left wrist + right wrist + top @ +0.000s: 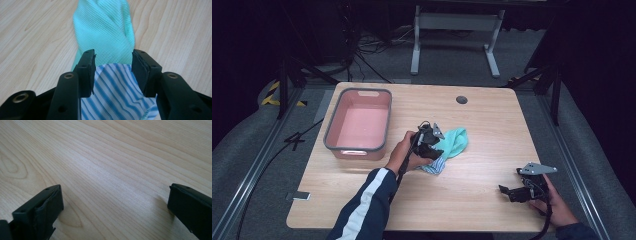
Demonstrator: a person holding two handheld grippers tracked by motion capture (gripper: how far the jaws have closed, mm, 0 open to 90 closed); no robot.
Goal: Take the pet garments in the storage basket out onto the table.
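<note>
The left gripper (113,72), jaws apart astride the striped blue-and-white cloth (117,97) below the turquoise waffle-weave cloth (105,30), seems about to pinch; the right gripper (115,202) idles wide at the worktop's (492,130) five o'clock.

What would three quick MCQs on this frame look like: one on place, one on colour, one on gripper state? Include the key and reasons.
1. Where does the pink bin sit on the table?
A. far left part
B. near right corner
C. centre

2. What colours are the two cloths at the left gripper?
A. red and yellow
B. plain green and blue-white striped
C. both black

3. How does the right gripper stand?
A. shut on a cloth
B. inside the bin
C. open over bare wood

Key: 1 A, the high view shows the bin at the table's far left. 2 B, the left gripper view shows the green cloth ahead and the striped cloth between its spread jaws. 3 C, the right gripper view shows wide-apart jaws with bare wood between them.
</note>
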